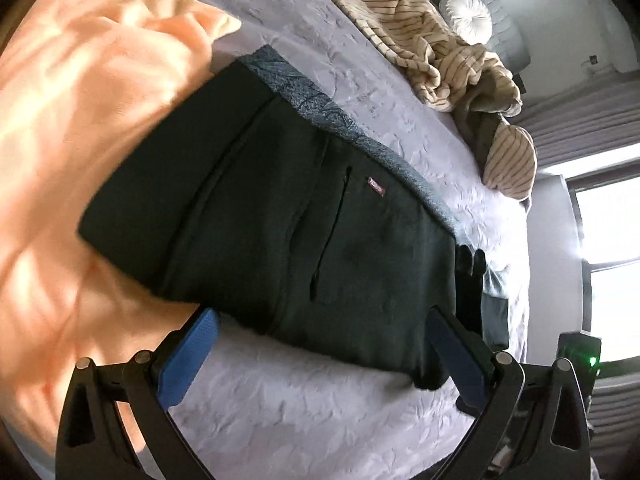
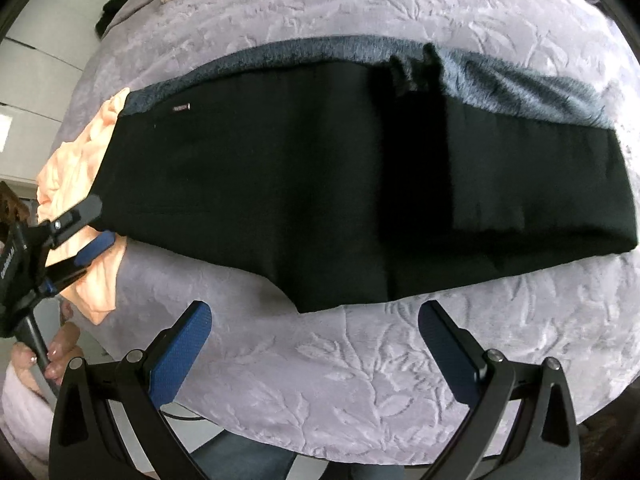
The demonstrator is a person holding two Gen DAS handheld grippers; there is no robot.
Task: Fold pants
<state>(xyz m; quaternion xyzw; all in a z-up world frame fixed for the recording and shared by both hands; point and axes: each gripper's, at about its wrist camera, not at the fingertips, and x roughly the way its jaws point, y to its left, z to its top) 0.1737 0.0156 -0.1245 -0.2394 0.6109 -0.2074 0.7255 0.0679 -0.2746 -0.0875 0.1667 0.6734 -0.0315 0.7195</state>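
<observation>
Black pants (image 2: 280,184) with a grey fleecy lining (image 2: 520,84) lie flat, folded lengthwise, on the lilac embossed bedspread (image 2: 360,368). They also show in the left wrist view (image 1: 260,220), with a small red label (image 1: 376,186). My left gripper (image 1: 320,356) is open, its blue pads at the pants' near edge, one pad at the corner. It shows in the right wrist view (image 2: 86,222) at the pants' left end. My right gripper (image 2: 316,344) is open and empty, just short of the pants' near edge.
A peach garment (image 1: 80,140) lies at the pants' left end, partly under them. A beige striped blanket (image 1: 420,32) and a white round cushion (image 1: 466,16) lie at the far side of the bed. A bright window (image 1: 608,248) is to the right.
</observation>
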